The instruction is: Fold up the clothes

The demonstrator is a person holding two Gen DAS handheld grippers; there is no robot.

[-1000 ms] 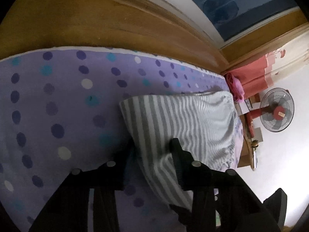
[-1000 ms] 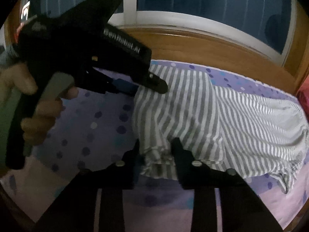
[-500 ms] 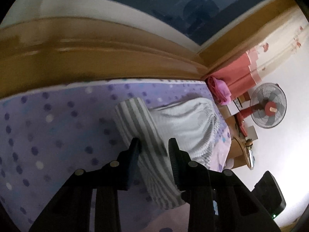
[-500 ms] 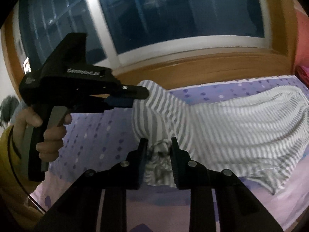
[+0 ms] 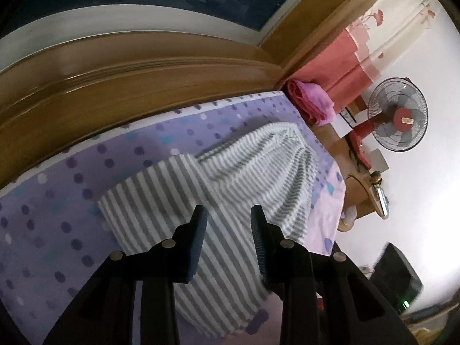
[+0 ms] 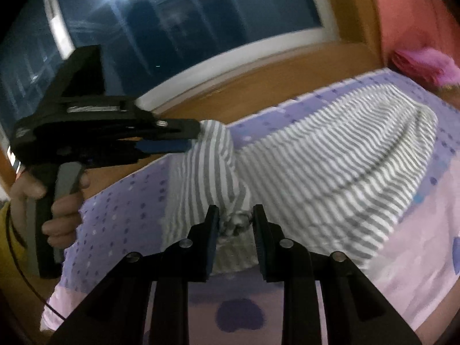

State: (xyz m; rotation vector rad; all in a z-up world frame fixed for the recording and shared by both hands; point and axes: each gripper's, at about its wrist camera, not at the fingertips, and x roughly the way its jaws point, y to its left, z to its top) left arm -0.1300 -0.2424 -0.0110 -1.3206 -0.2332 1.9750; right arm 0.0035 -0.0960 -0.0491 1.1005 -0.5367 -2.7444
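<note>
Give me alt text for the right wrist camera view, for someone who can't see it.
The right gripper pinches a bunched edge of a grey-and-white striped garment lying on a purple polka-dot bedsheet. At left, a hand holds the left gripper, which has another part of the garment lifted. A dark window lies behind.

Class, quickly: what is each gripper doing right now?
Left gripper: shut on the striped garment.
Right gripper: shut on a bunched edge of it.

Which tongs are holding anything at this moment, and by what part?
Both tongs hold the grey-and-white striped garment. The right tongs pinch a bunched bit of its near edge; the left tongs grip a raised edge further along, lifting that end off the bed.
</note>
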